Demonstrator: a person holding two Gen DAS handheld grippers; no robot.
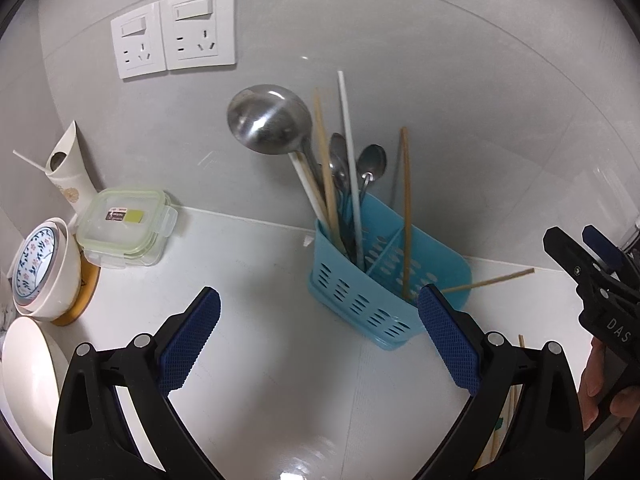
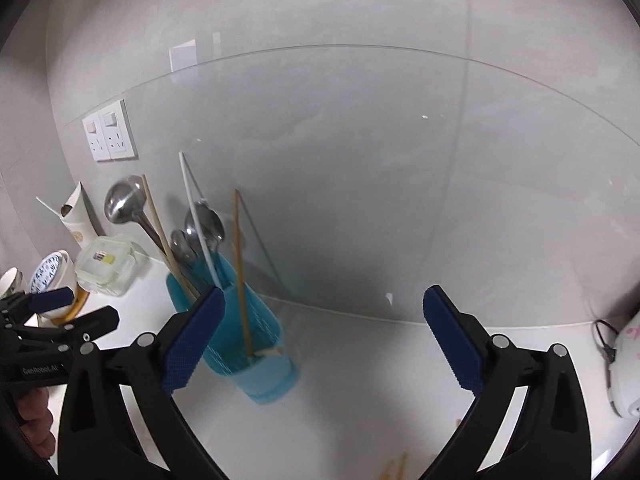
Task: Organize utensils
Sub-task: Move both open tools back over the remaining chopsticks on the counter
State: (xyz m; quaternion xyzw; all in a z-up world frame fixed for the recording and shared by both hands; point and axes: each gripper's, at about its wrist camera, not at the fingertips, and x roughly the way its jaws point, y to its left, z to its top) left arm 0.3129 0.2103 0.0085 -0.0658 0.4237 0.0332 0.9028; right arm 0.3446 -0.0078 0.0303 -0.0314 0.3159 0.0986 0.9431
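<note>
A blue plastic utensil caddy (image 1: 372, 292) stands on the white counter against the wall. It holds a steel ladle (image 1: 270, 120), two spoons (image 1: 372, 162), white and wooden chopsticks, and one wooden chopstick (image 1: 406, 216) in its right compartment. Another wooden chopstick (image 1: 490, 280) leans out over its right rim. My left gripper (image 1: 320, 340) is open and empty in front of the caddy. My right gripper (image 2: 322, 340) is open and empty, right of the caddy (image 2: 244, 344). Loose chopsticks (image 2: 396, 468) lie at the bottom edge of the right wrist view.
At the left stand a lidded clear food box (image 1: 124, 226), a patterned bowl (image 1: 44, 268) on a wooden coaster, a white bowl (image 1: 28, 376) and a white paper cone (image 1: 70, 172). Wall sockets (image 1: 176, 32) are above. A white appliance with a cord (image 2: 628, 368) sits far right.
</note>
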